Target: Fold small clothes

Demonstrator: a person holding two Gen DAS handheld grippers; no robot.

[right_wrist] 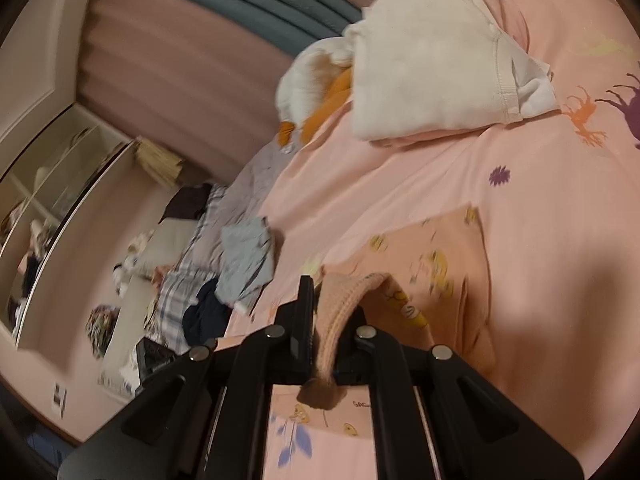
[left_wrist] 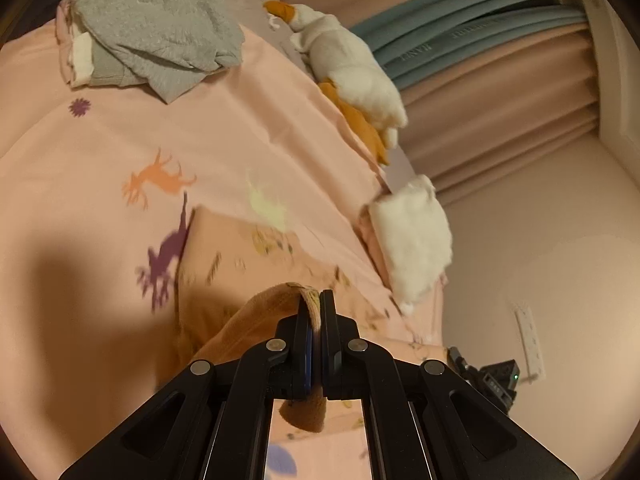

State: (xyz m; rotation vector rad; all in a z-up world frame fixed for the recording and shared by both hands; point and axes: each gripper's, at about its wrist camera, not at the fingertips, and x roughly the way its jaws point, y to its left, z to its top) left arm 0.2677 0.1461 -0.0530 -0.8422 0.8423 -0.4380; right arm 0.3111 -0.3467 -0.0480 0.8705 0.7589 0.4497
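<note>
Currently, the left gripper [left_wrist: 316,308] and the right gripper [right_wrist: 332,300] were each clamped on an edge of the peach printed garment [right_wrist: 436,256], which lay on the pink bedspread [left_wrist: 100,152], nearer than the white folded stack [right_wrist: 432,64]. Both edges should travel level and together, keeping the fold line straight.

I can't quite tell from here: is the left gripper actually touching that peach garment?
Touching. In the left wrist view the left gripper is shut on a fold of the peach garment, the cloth pinched between its fingers and hanging out below them.
</note>
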